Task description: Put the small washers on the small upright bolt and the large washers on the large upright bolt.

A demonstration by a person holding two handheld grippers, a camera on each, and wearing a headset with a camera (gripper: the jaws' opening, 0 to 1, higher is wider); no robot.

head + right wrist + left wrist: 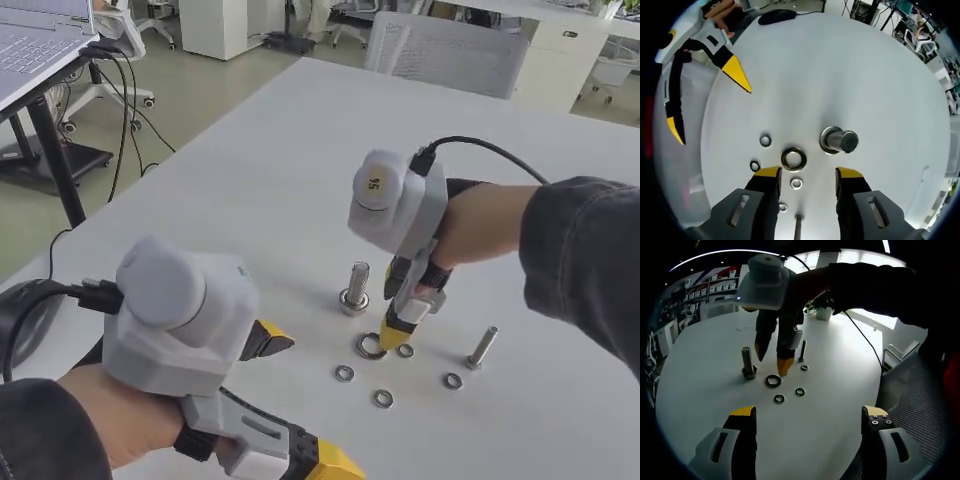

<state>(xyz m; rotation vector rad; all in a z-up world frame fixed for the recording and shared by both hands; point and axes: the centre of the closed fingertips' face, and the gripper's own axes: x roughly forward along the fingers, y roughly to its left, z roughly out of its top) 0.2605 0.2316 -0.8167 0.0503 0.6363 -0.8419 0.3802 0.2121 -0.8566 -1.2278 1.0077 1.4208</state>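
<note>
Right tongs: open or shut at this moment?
Open. The right tongs show their yellow tips wide apart in the right gripper view, gripping nothing.

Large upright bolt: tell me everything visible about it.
The large upright bolt is shiny grey metal, standing on the white table with its threaded shank up and a wider base down; whether that base is its head or a washer I cannot tell. Nothing grips it. The right gripper hangs open beside it, apart.

White table [250, 180]; laptop [35, 40]; mesh chair [450, 55]; black cables [127, 105].
</note>
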